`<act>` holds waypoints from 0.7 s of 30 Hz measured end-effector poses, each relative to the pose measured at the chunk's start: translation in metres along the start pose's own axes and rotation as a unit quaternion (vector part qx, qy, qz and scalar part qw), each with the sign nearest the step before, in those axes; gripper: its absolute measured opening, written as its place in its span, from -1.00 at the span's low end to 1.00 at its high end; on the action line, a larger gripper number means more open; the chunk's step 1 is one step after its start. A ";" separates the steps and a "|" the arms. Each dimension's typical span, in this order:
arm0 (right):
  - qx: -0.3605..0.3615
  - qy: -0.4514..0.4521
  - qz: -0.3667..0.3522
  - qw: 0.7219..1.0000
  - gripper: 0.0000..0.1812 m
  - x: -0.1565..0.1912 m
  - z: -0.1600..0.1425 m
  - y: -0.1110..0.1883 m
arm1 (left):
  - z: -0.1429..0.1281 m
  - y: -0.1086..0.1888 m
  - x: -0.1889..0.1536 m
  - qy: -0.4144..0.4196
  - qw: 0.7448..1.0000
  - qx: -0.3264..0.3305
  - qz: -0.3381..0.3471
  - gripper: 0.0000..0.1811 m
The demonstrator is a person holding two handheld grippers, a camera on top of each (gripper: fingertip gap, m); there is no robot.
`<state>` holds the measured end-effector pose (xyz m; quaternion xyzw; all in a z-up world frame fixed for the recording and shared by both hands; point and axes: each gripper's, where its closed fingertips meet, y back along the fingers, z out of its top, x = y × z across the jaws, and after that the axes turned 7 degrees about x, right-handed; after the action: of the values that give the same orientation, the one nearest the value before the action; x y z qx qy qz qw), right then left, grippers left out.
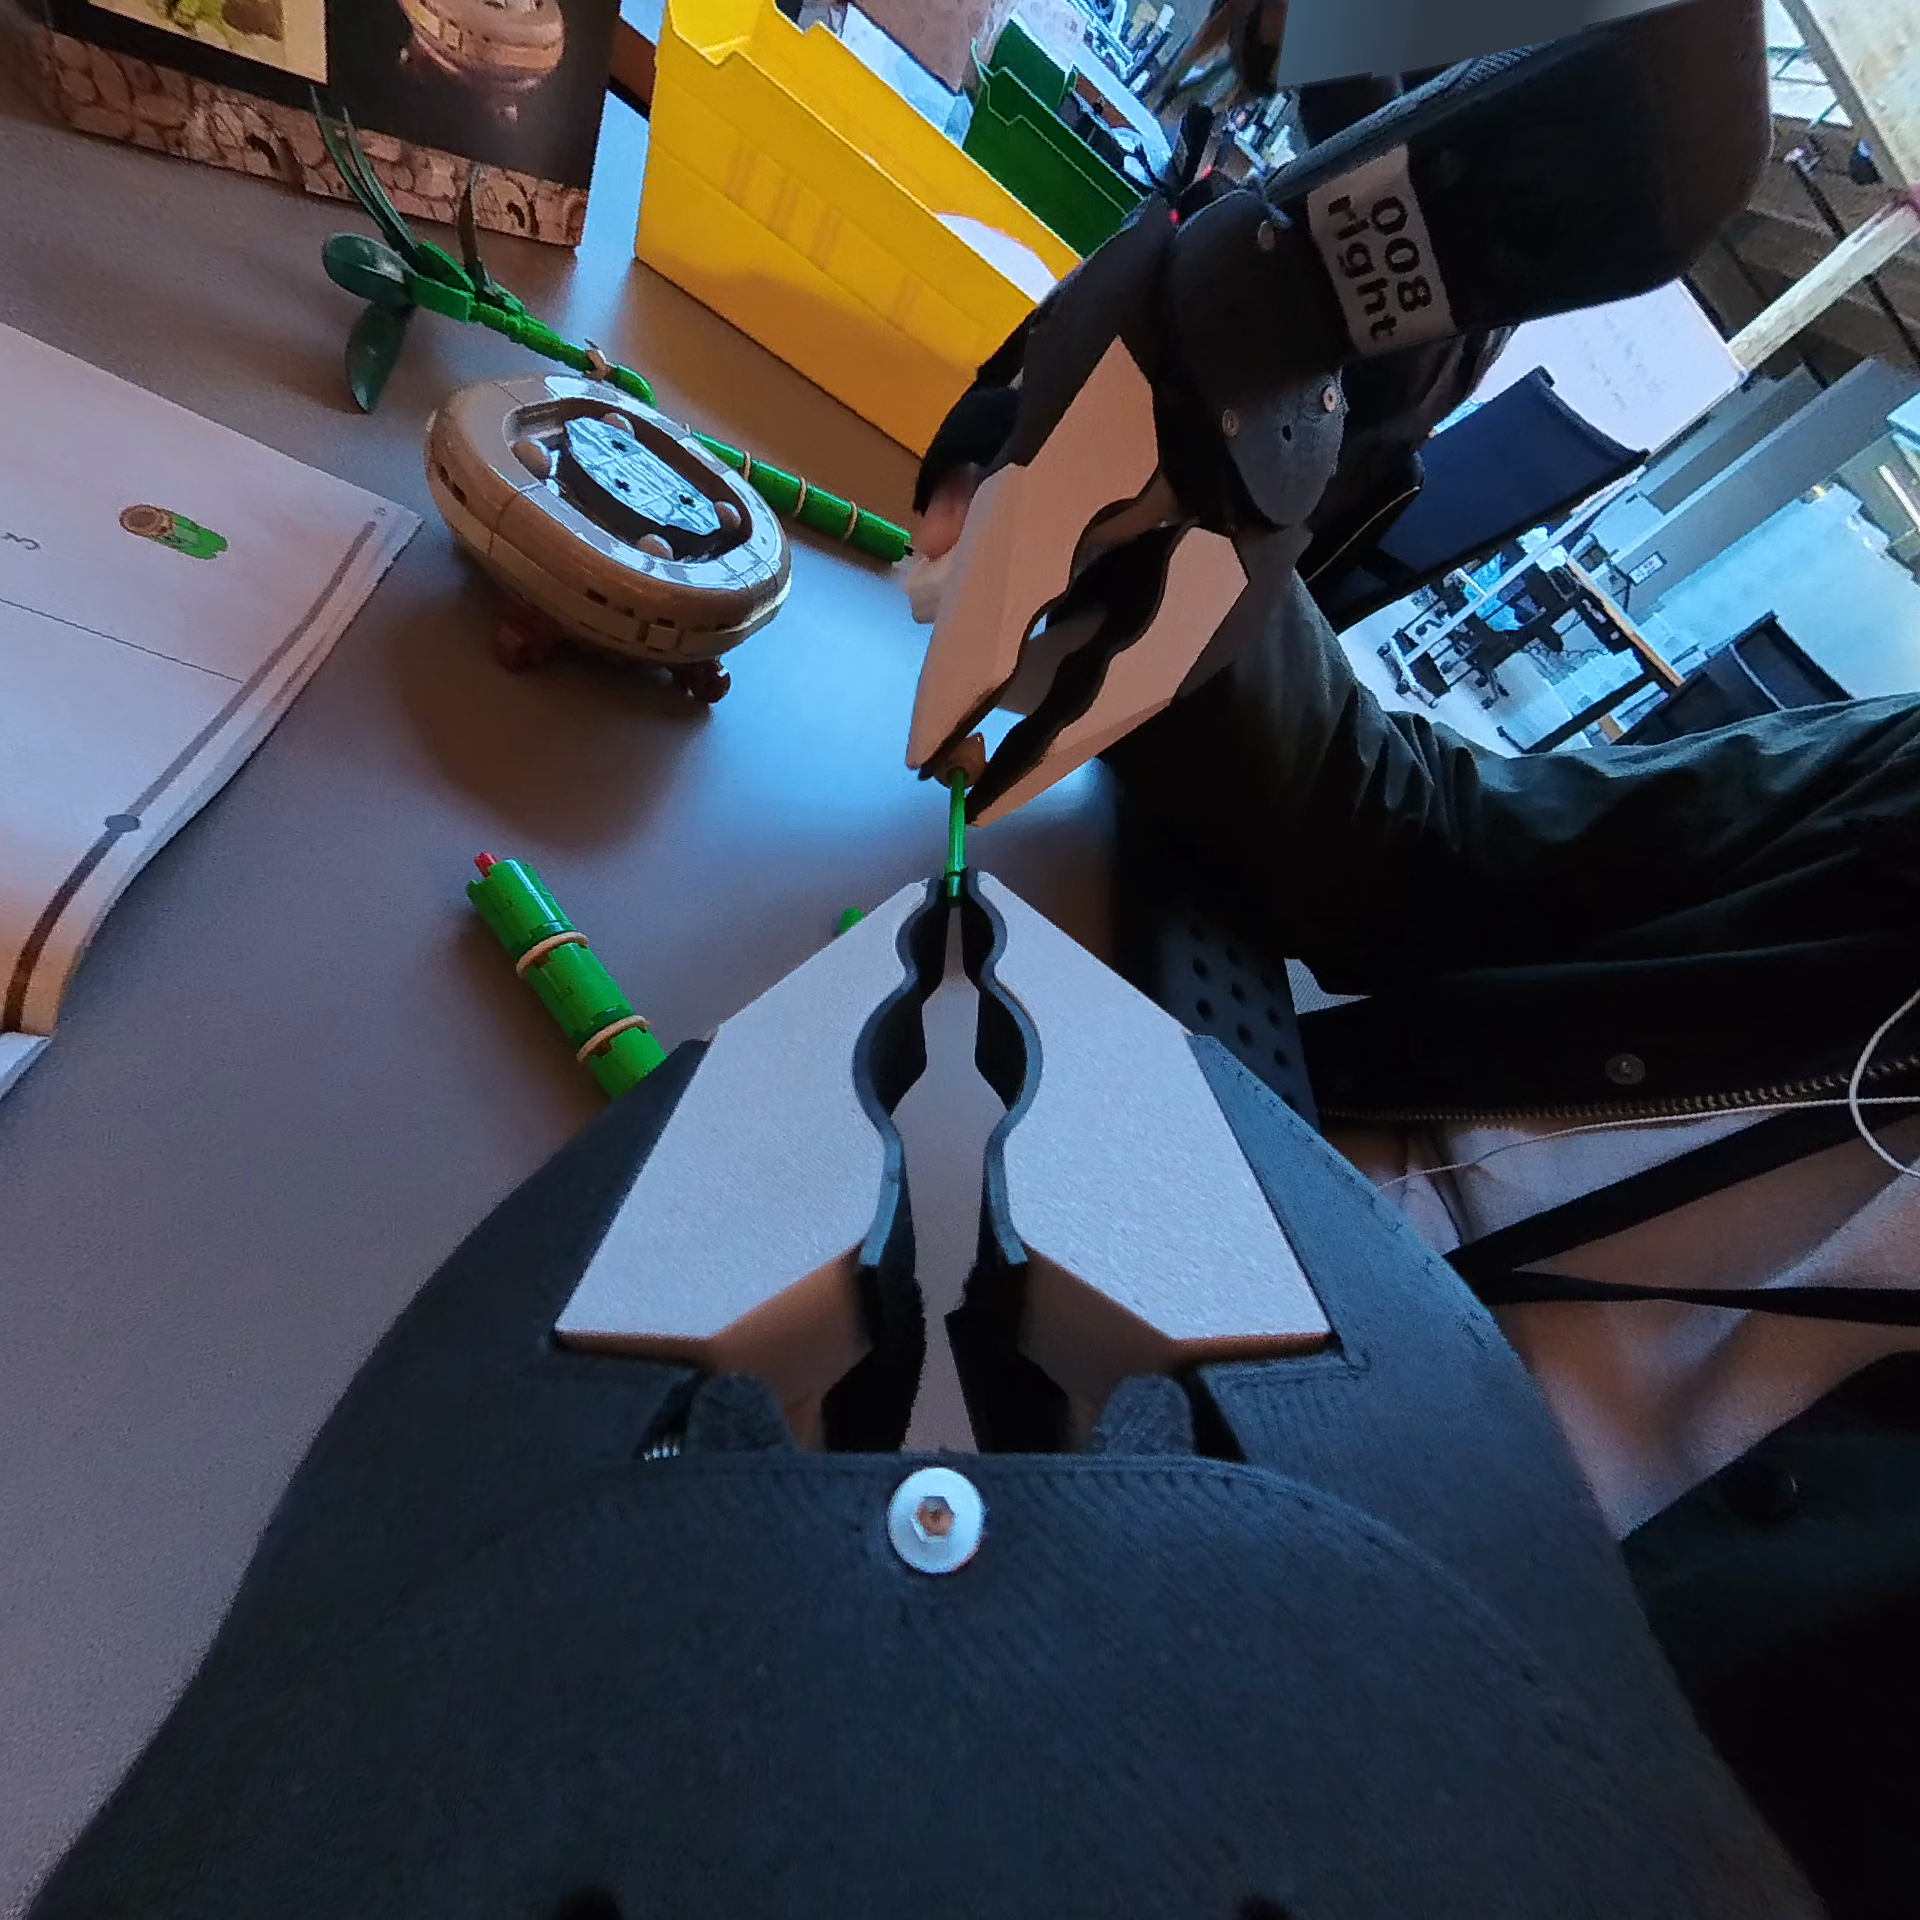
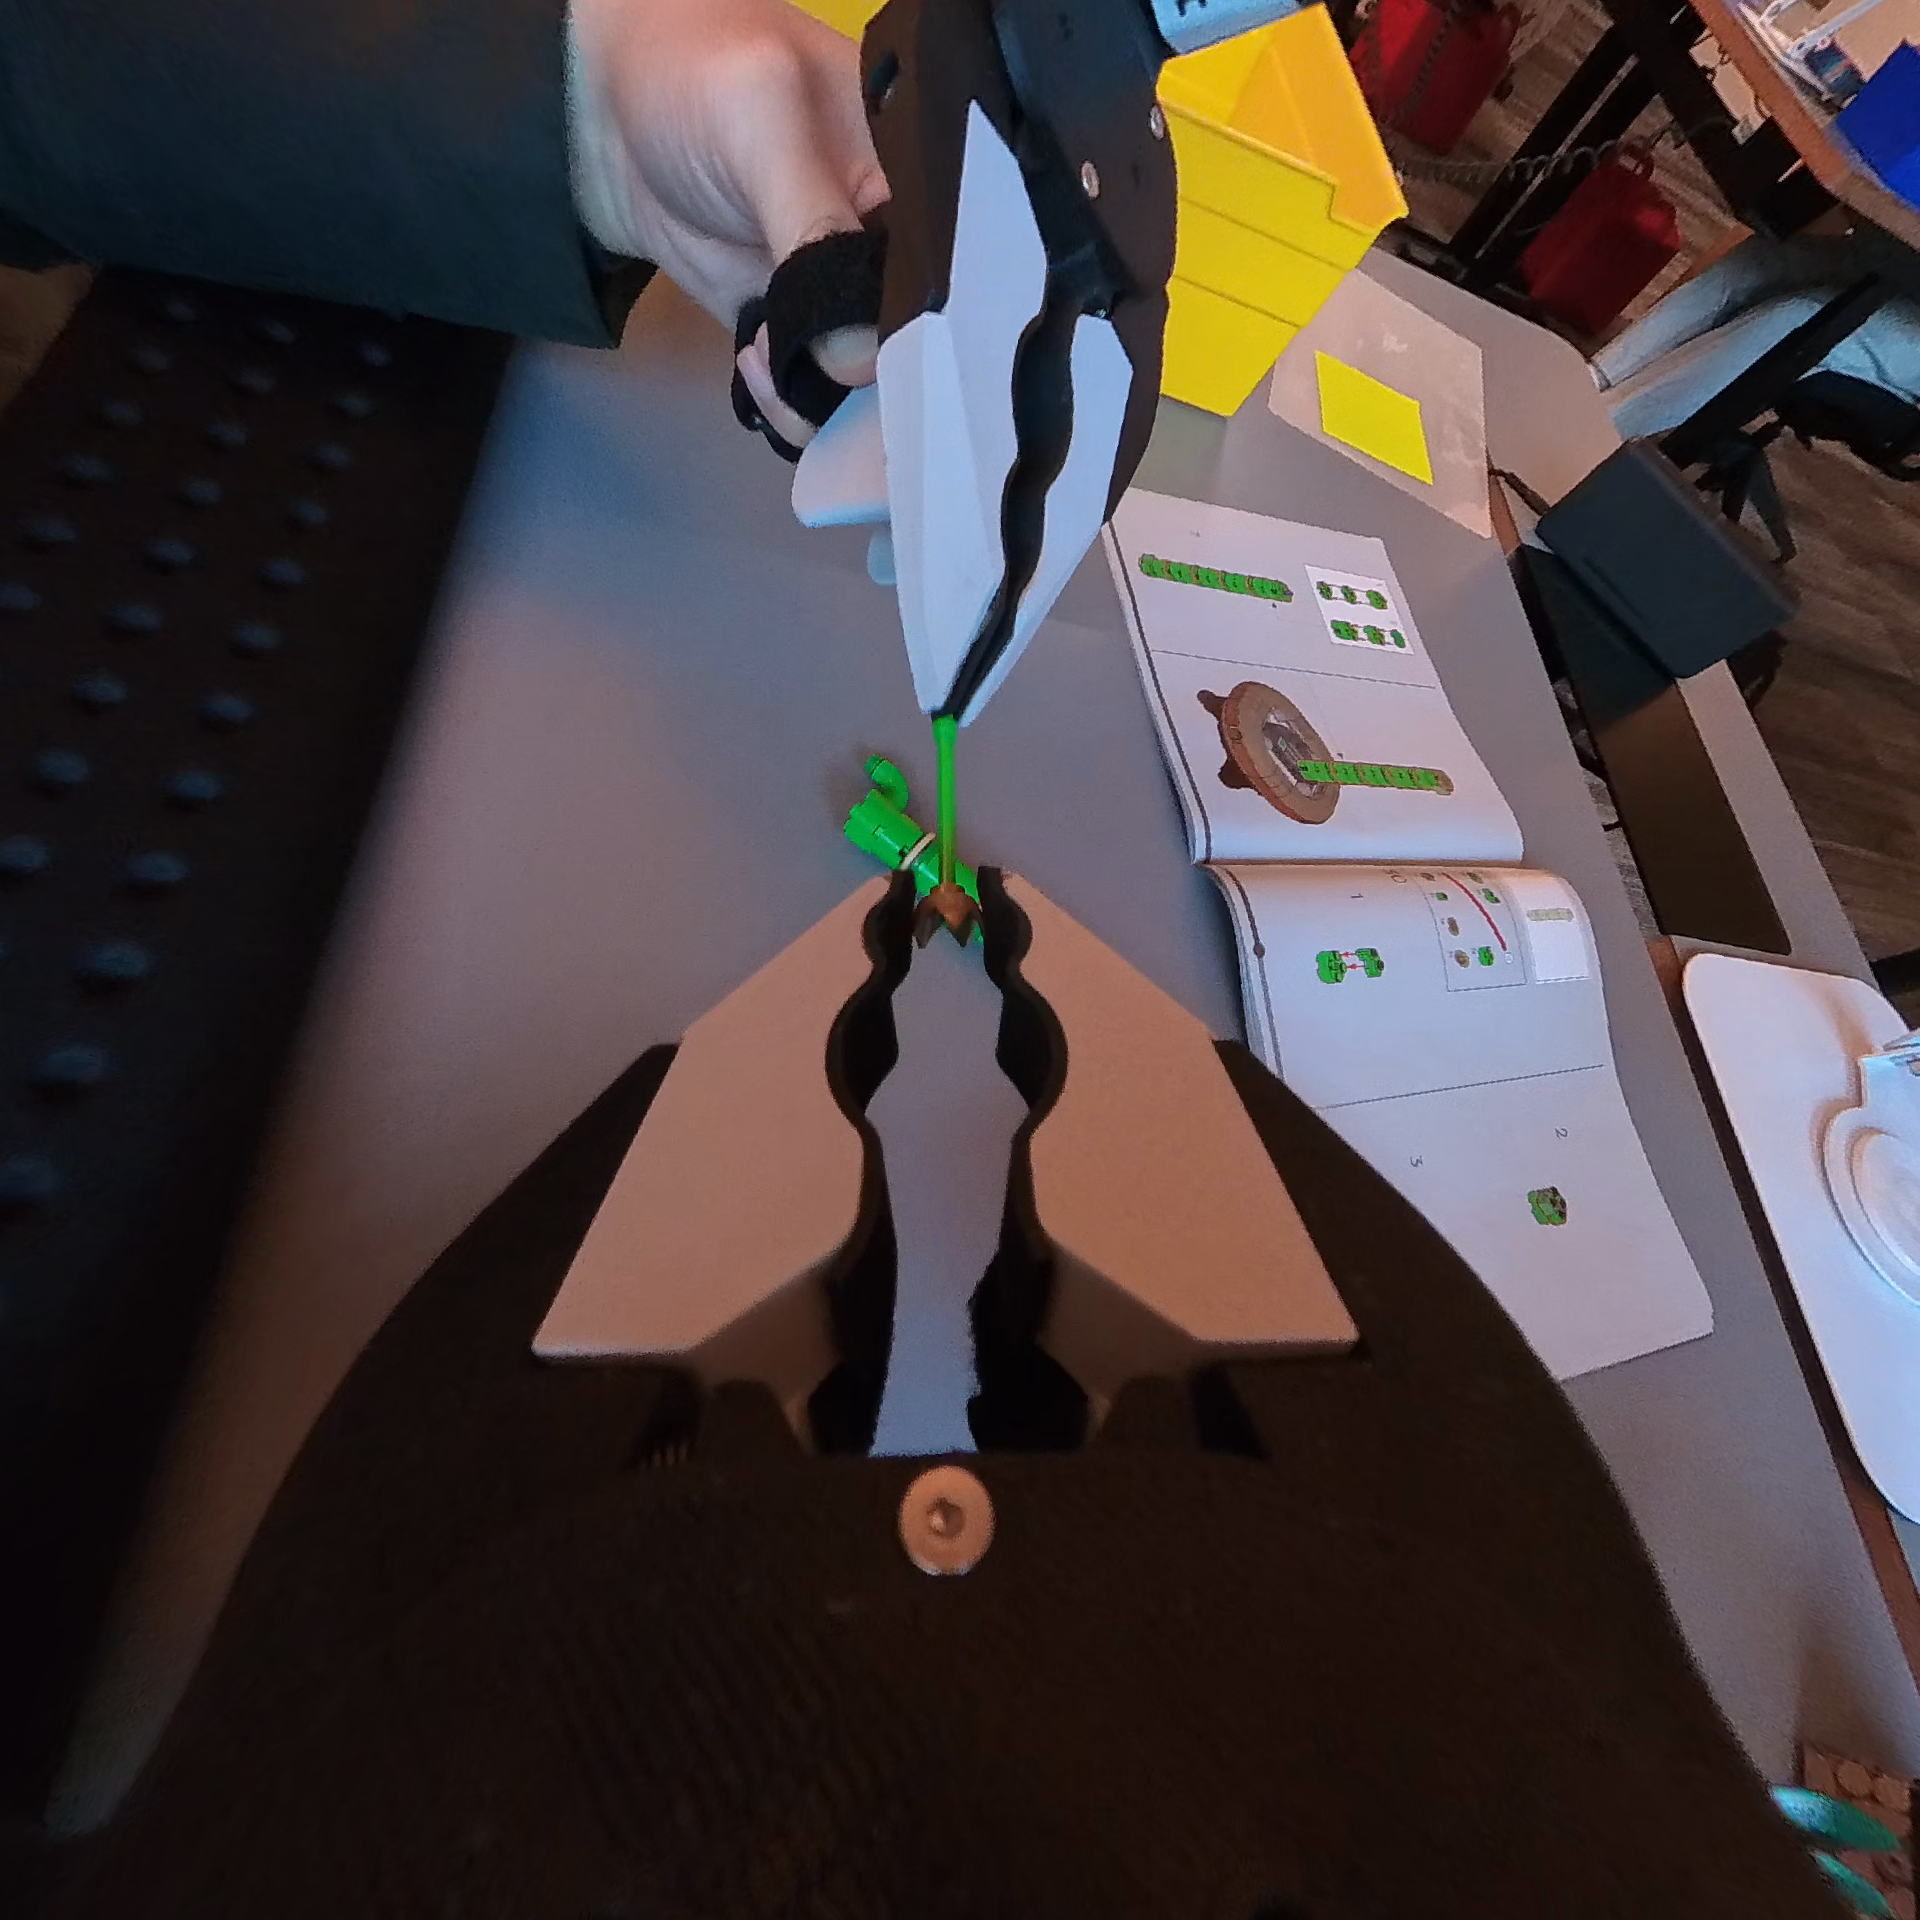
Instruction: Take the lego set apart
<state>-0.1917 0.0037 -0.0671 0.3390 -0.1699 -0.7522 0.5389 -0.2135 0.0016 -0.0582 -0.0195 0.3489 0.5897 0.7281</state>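
A thin green rod [image 1: 956, 831] with a small brown end piece [image 1: 967, 774] is held in the air between both grippers. My left gripper [image 1: 951, 891] is shut on the rod's near end; it also shows in the right wrist view [image 2: 951, 712], pointing down. My right gripper [image 2: 943, 894] is closed around the brown end piece [image 2: 948, 912], and it shows in the left wrist view [image 1: 961, 784]. A tan oval pot base [image 1: 608, 520], a long green stem with leaves [image 1: 488, 301] and a short green stem segment [image 1: 561, 971] lie on the table.
A yellow bin [image 1: 831, 208] and a green bin [image 1: 1039, 135] stand at the back. An open instruction booklet [image 2: 1351, 831] lies beside the work spot, the set's box [image 1: 312, 94] behind it. A white tray [image 2: 1818, 1195] and a black box [image 2: 1642, 582] sit near the table edge. Less than 4 cm separates the two grippers' tips.
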 end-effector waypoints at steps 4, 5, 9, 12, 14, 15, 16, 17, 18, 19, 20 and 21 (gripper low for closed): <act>0.091 -0.019 -0.031 0.995 -0.86 -0.016 -0.049 0.015 | 0.003 0.032 0.022 0.016 0.998 -0.028 0.054 -0.99; 0.033 -0.060 -0.014 0.998 -0.86 -0.017 -0.041 0.025 | 0.012 0.050 0.024 0.032 0.996 -0.071 0.044 -0.99; -0.016 -0.125 0.052 0.991 -0.86 -0.011 -0.029 0.028 | 0.022 0.072 0.022 0.030 0.991 -0.130 0.021 -1.00; 0.069 -0.098 0.098 0.988 -0.86 0.013 -0.048 -0.008 | 0.017 0.047 0.016 0.023 0.995 -0.097 0.006 -0.99; 0.086 -0.099 0.126 0.983 -0.85 0.022 -0.054 -0.021 | 0.014 0.035 0.013 0.015 0.997 -0.080 0.005 -0.99; 0.083 -0.105 0.129 0.983 -0.83 0.022 -0.054 -0.023 | 0.013 0.031 0.010 0.011 0.997 -0.075 0.002 -0.99; 0.072 -0.114 0.125 0.983 -0.78 0.018 -0.051 -0.023 | 0.012 0.029 0.009 0.006 0.997 -0.071 0.002 -0.99; 0.051 -0.120 0.114 0.985 -0.72 0.012 -0.044 -0.022 | 0.012 0.027 0.009 0.002 0.998 -0.069 0.006 -0.99; 0.022 -0.122 0.101 0.987 -0.69 0.006 -0.034 -0.018 | 0.012 0.027 0.010 -0.002 0.998 -0.068 0.012 -0.99; -0.010 -0.118 0.086 0.989 -0.69 0.000 -0.022 -0.014 | 0.012 0.026 0.010 -0.005 0.998 -0.067 0.013 -0.99; -0.037 -0.108 0.065 0.991 -0.69 -0.006 -0.011 -0.009 | 0.011 0.025 0.009 -0.008 0.998 -0.065 0.013 -0.99; -0.059 -0.096 0.041 0.993 -0.69 -0.011 -0.002 -0.005 | 0.012 0.025 0.008 -0.009 0.998 -0.066 0.012 -0.99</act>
<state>-0.1915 0.0160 -0.0677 0.2260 -0.1899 -0.7674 0.5691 -0.2293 0.0210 -0.0439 -0.0576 0.3029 0.6199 0.7216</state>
